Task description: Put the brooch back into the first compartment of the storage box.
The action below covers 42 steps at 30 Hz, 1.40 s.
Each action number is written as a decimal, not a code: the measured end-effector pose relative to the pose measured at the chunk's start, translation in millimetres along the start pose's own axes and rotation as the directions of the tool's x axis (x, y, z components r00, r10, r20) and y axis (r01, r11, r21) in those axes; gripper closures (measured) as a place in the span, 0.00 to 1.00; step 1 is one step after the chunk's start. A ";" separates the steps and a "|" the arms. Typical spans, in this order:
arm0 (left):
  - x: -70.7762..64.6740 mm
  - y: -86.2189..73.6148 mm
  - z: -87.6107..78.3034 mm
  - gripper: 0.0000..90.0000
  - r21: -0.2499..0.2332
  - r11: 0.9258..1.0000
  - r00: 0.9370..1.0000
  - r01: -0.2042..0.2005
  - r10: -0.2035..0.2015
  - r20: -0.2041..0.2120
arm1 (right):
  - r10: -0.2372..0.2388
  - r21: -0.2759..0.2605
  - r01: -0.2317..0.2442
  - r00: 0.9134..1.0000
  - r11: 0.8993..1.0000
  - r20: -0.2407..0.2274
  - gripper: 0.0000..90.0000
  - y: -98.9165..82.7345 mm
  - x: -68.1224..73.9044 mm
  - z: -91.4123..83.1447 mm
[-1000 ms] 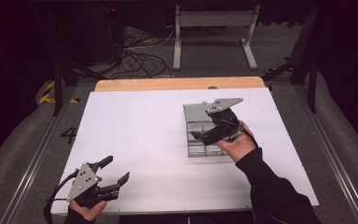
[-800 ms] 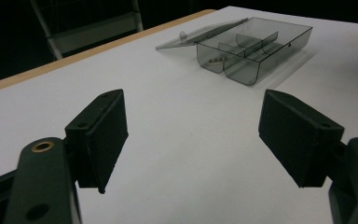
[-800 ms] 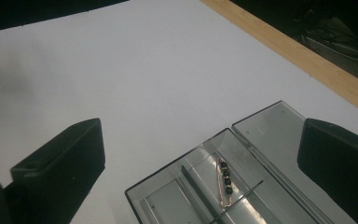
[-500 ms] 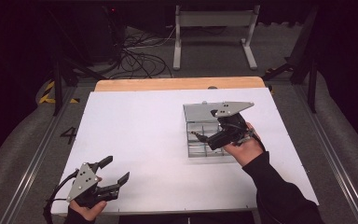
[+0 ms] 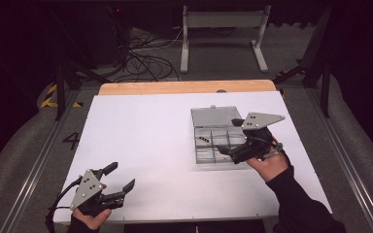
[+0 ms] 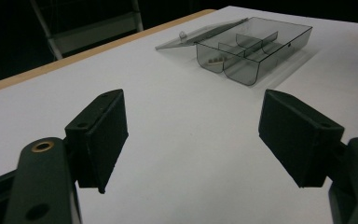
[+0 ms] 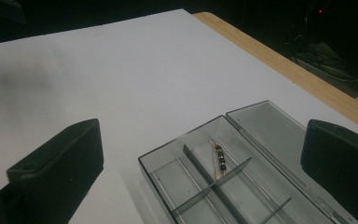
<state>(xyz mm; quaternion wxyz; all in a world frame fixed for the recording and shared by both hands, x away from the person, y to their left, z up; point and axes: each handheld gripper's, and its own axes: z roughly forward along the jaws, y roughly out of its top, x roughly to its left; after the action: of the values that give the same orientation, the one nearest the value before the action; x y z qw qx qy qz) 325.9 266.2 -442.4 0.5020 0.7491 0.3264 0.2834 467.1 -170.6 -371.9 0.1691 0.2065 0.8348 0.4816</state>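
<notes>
— Where was the box [image 5: 217, 137]?
— Lid flat open, beads [image 7: 220, 158] in one compartment. I held the right gripper [image 5: 225, 149] over it, jaws released, empty.
— And the left gripper [image 5: 123, 178]?
— Well apart from the box, jaws released. I judged closing was left.

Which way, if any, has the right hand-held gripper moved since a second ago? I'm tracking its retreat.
Yes. In the high view the right hand-held gripper has drifted rightward and nearer the person, off the compartment box.

A: What lies beyond the white tabletop [image 5: 145, 141]?
B: A wooden strip [image 5: 184, 87] along its far edge, tangled black cables [image 5: 145, 51] on the floor, and a grey metal stand [image 5: 223, 29] behind.
</notes>
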 end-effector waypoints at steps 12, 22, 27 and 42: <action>-0.6 0.1 0.4 0.27 0.001 1.000 1.000 0.004 -0.004 0.000 | 0.022 -0.012 -0.021 0.999 1.000 0.043 0.00 -26.9 -0.3 -20.1; -0.8 0.5 0.4 0.27 0.003 1.000 1.000 -0.003 0.003 -0.001 | 0.054 -0.019 -0.053 0.997 0.998 0.057 0.00 -50.6 -4.8 -33.6; -1.3 0.4 0.3 0.27 0.001 1.000 1.000 0.003 -0.003 0.000 | 0.066 -0.030 -0.064 0.996 0.998 0.059 0.00 -62.2 -6.1 -38.0; -2.0 0.5 0.4 0.27 -0.001 1.000 1.000 0.003 -0.003 -0.001 | 0.125 -0.020 -0.123 0.989 0.992 0.078 0.00 -102.7 -9.7 -44.9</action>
<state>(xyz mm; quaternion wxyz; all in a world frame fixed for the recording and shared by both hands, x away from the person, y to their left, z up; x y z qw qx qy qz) 325.0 264.2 -442.2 0.5027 0.7481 0.3278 0.2830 435.1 -254.8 -439.3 0.1731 0.2756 0.8094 0.4888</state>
